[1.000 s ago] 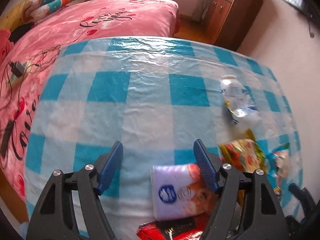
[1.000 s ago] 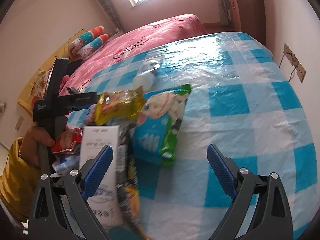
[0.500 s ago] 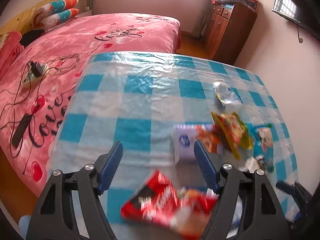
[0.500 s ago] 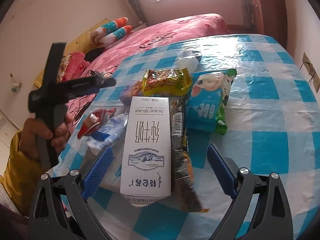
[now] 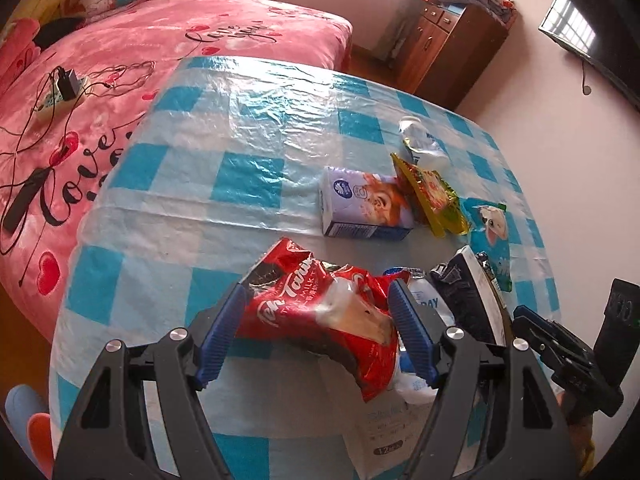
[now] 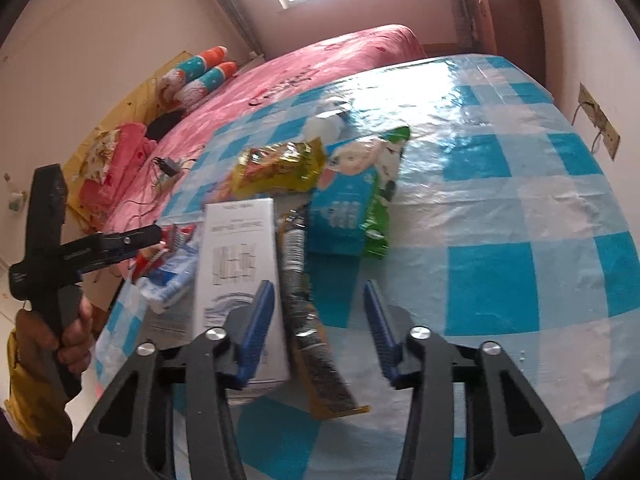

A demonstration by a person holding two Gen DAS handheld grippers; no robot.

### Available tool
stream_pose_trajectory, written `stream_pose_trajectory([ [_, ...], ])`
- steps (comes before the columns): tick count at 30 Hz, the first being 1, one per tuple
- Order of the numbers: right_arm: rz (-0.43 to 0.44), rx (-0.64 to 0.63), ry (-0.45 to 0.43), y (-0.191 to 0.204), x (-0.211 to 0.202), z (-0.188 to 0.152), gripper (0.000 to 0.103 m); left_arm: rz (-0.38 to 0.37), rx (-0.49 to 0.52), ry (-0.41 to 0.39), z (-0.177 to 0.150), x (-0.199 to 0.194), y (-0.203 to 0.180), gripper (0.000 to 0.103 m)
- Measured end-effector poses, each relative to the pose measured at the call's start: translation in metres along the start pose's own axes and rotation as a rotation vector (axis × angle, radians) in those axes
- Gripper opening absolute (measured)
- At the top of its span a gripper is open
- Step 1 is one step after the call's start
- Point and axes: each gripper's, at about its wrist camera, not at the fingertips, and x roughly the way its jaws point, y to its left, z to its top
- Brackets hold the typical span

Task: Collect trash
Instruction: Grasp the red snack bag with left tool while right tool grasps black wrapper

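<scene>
Trash lies on the blue-checked table [image 5: 248, 176]. A crumpled red biscuit wrapper [image 5: 312, 312] lies between the fingers of my left gripper [image 5: 316, 290], which stands open around it. My right gripper [image 6: 318, 288] is closing, with a long dark-and-yellow wrapper [image 6: 304, 320] between its jaws and a gap still showing on the right side. A white milk carton [image 6: 240, 248] lies under its left finger. Farther off are a purple carton [image 5: 364, 208], a yellow snack bag [image 6: 280, 168], a blue-green bag [image 6: 352, 196] and a plastic bottle [image 5: 420, 140].
A pink bed [image 5: 120, 80] with a power strip [image 5: 60, 92] and cables borders the table's left side. A wooden cabinet [image 5: 452, 48] stands behind. A hand [image 6: 60, 332] holds the left gripper at the table's left edge. A wall socket [image 6: 600, 124] is on the right.
The left gripper drew back, so the red wrapper now lies between its fingers. The right jaws narrowed around the long wrapper, and the white carton sits more to their left.
</scene>
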Motion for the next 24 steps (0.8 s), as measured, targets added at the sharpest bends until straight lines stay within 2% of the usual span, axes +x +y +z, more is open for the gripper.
stream_pose_trajectory([
  [4,-0.019,-0.056,0.010,0.008,0.005,-0.001,0.043,0.014,0.000,-0.003,-0.002,0.004,0.000,0.074],
  [7,0.007,-0.059,0.023,0.012,0.007,-0.003,0.038,0.035,-0.004,0.005,-0.004,0.006,0.005,0.074],
  [11,-0.022,-0.095,0.026,0.018,0.011,-0.004,0.038,0.037,-0.029,0.011,-0.008,0.006,0.017,0.075],
  [13,-0.006,-0.094,0.041,0.019,0.015,-0.002,0.038,0.036,-0.049,0.022,-0.011,0.009,0.023,0.075],
  [21,-0.053,-0.136,0.039,0.026,0.028,0.002,0.038,0.005,-0.090,0.017,-0.012,0.017,0.033,0.076],
  [24,-0.089,-0.174,0.028,0.032,0.029,-0.002,0.038,0.012,-0.094,0.011,-0.012,0.018,0.029,0.080],
])
